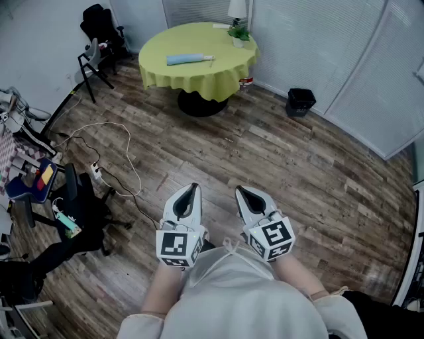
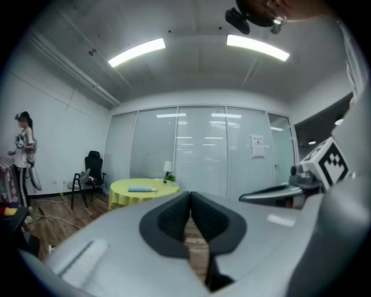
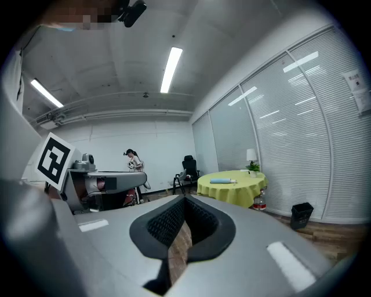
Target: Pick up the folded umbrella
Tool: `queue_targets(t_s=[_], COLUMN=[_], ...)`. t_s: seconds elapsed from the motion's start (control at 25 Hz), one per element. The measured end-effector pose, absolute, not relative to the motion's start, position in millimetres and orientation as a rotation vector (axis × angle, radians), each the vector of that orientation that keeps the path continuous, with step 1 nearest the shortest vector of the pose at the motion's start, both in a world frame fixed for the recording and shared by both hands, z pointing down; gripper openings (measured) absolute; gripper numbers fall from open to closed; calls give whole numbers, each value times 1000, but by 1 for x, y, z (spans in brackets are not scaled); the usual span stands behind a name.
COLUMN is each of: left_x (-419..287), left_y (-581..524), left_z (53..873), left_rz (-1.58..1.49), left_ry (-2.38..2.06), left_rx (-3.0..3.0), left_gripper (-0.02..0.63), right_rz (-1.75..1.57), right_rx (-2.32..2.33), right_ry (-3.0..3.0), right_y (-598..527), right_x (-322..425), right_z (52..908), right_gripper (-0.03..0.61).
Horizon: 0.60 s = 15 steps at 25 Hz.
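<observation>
- The folded umbrella (image 1: 187, 59) lies far off on the surface (image 1: 199, 36); in both gripper views it is too small to show its strap or handle.
- The surface's base (image 1: 199, 104) is mostly hidden under the yellow cloth (image 1: 215, 83).
- The lamp (image 1: 237, 8) is cut off by the head view's top edge.
- A small red thing (image 1: 246, 81) under the cloth's hem, perhaps a bottle, is half hidden.
- The clutter (image 1: 26, 175) at the left runs past the picture's edge.
- The person (image 2: 24, 151) by the wall is too small for detail.
</observation>
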<state>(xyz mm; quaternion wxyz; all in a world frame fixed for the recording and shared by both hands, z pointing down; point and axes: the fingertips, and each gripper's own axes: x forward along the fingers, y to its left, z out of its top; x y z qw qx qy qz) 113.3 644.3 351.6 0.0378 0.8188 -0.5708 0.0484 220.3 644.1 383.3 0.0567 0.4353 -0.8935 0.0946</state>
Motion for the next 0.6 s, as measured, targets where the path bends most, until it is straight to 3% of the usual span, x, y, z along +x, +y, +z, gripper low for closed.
queue_targets(t_s=[0.6], left_x=[108], left_y=[636], left_z=[362], left_rz=[89], left_ry=[-1782], left_rx=[2418], left_gripper=[6], right_rz=[338], right_rx=[1358], right_ry=[-2699], right_y=[633], right_x=[237], right_z=[398], right_gripper=[-2])
